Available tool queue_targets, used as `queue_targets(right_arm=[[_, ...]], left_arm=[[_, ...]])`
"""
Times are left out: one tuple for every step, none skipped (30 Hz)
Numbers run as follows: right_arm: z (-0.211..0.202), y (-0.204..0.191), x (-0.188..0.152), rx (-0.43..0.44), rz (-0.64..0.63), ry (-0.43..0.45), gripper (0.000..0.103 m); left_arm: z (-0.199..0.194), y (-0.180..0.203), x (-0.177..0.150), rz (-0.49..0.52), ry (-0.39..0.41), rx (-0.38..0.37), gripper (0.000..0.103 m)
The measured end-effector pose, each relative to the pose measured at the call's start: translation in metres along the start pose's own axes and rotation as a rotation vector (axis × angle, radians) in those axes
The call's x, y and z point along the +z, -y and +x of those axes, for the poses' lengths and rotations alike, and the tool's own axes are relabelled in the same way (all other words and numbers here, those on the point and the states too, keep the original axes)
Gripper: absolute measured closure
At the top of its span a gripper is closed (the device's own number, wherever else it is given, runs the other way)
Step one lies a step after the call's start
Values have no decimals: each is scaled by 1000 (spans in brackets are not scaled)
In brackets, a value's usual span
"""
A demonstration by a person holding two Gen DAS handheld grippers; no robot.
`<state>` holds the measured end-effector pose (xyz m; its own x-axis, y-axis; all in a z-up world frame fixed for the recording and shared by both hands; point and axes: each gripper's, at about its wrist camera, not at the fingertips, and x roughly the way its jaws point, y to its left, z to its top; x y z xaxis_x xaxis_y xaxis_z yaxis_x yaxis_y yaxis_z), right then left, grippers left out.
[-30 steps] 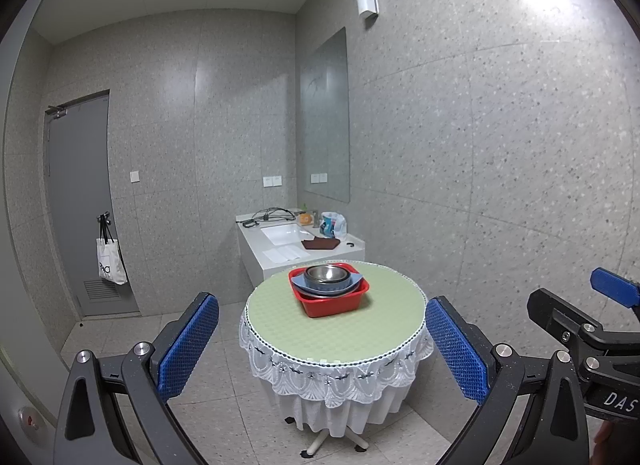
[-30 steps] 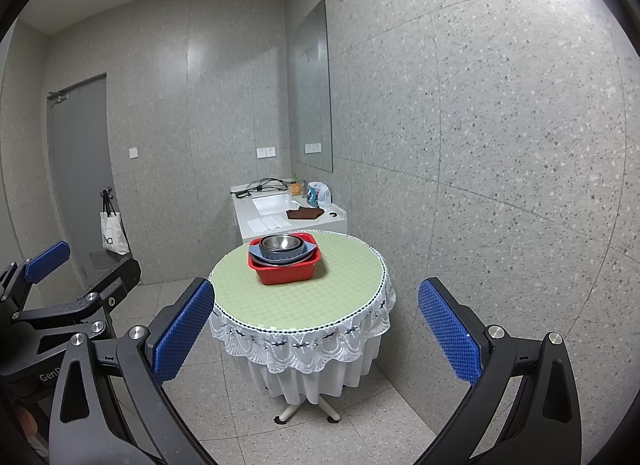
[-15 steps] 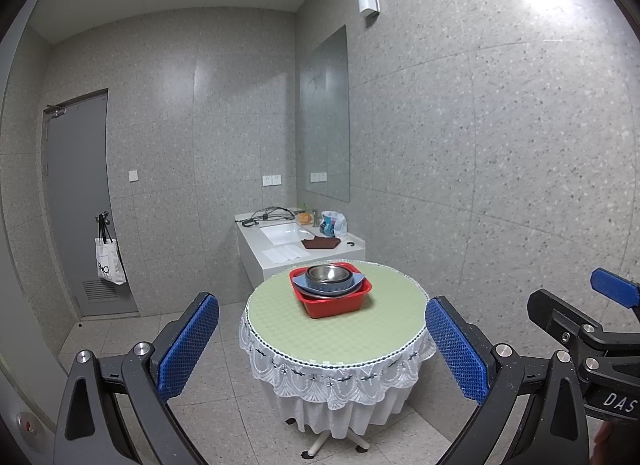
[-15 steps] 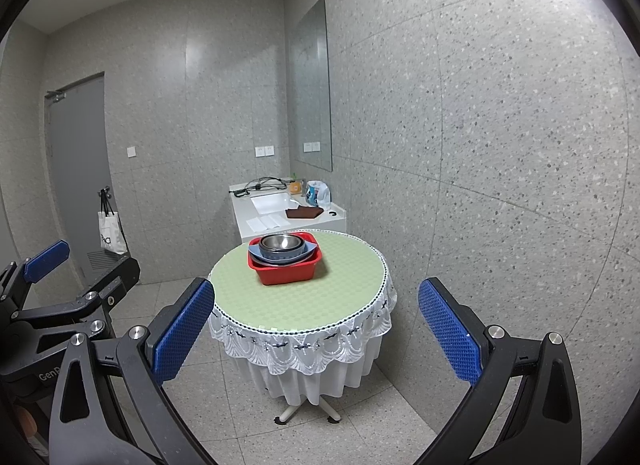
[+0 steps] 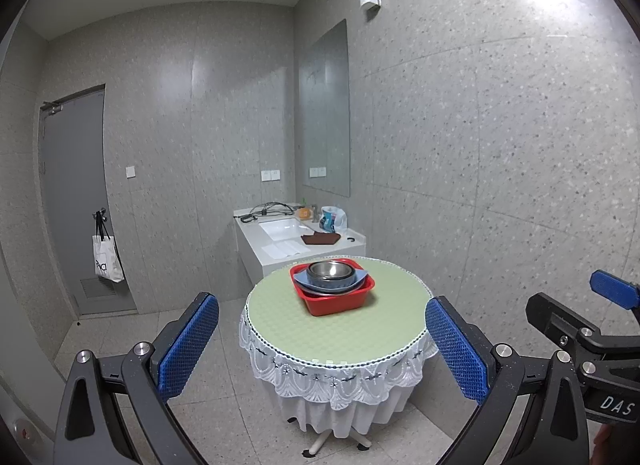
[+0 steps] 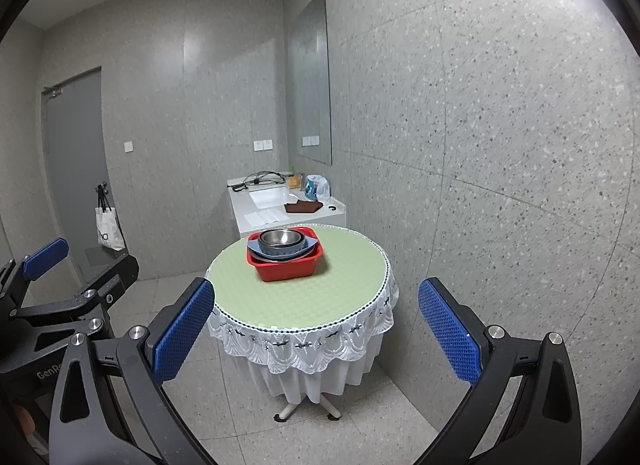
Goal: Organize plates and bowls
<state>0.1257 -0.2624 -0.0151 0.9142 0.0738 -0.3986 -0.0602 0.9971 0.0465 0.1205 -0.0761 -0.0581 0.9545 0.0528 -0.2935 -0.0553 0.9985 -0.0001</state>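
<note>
Two hand-held tools hang side by side in a grey speckled-tile washroom, both aimed at a round bench (image 5: 340, 329) draped in a pale green cloth with a white lace skirt. The left tool (image 5: 322, 353) has its blue-padded fingers (image 5: 188, 349) spread wide and holding nothing; the right tool (image 6: 316, 329) is likewise spread wide and bare, its blue pads (image 6: 448, 329) framing the bench edge. Well ahead of both tools, on the far half of the bench top, sits a red rectangular plastic basin (image 5: 340, 301). Nested in it are a blue oval plate (image 5: 332, 285) and, on top, a round stainless-steel bowl (image 5: 330, 269); how many pieces lie beneath cannot be made out. Seen from the right tool, the same red basin (image 6: 286, 265) lies ahead and slightly to the left, with the steel bowl (image 6: 280, 238) gleaming on the stack. Beyond the bench, a white sink counter (image 5: 292, 237) stands against the wall under a mirror (image 5: 326, 109), carrying a brown cloth (image 5: 320, 239) and a tangle of black cable (image 5: 268, 209). Far off to the left, a white tote bag (image 5: 106, 257) hangs on the handle of a grey door (image 5: 76, 193).
</note>
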Motion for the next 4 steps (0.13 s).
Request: queue_targets(right_arm=[[2,-1,0,-1,-1,-2,0],[5,-2,0,-1,0,-5,0],[8,-4,0,-1,1,-9,0],[10,-5,0,-2,1,-10,0]], left_arm=[[3,-2,0,-1,-2,-1,1],[6,-4,1,-2,-4,-3,1],[9,-7,2,-1,-5,-5,1],[14,-10,3,-1,-8,-7,1]])
